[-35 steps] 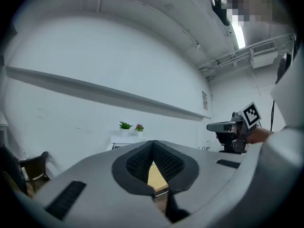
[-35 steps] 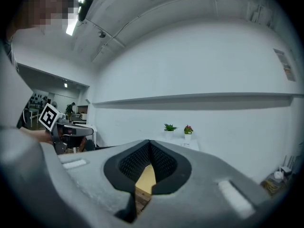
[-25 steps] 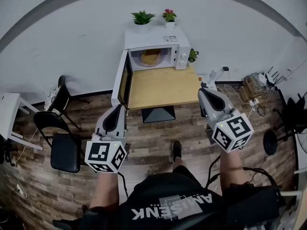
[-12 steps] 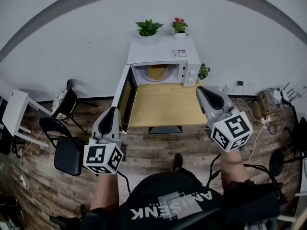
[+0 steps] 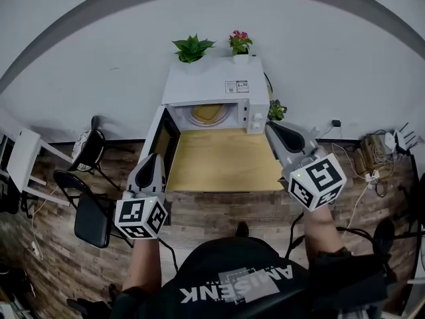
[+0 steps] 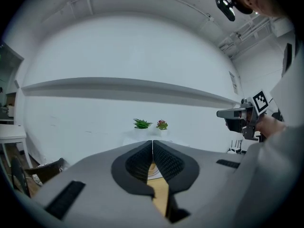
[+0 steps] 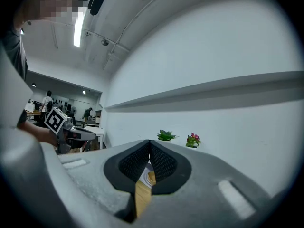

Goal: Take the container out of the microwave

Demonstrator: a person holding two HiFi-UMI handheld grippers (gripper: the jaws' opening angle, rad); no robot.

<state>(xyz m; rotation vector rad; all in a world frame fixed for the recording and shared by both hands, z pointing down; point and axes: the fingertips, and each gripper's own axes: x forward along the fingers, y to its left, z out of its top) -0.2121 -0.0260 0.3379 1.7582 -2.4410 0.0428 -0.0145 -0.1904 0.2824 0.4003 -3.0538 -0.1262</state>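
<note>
**Head view:** microwave (image 5: pixel 211 85) on table (image 5: pixel 222 171), door (image 5: pixel 158 139) open. Yellow container (image 5: pixel 207 113) seen inside cavity, contents not discernible. Left gripper (image 5: pixel 151 159) below door, right gripper (image 5: pixel 272 127) near microwave's right side.
**Left gripper view:** jaws closed, nothing held.
**Right gripper view:** jaws closed, nothing held.

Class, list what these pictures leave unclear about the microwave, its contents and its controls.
- The container: head view, too small, partly behind the microwave cavity's upper edge; shape unclear.
- The controls: head view, too small to read.
- Microwave front: gripper views, mostly hidden behind the left hand-held gripper and right hand-held gripper bodies.
</note>
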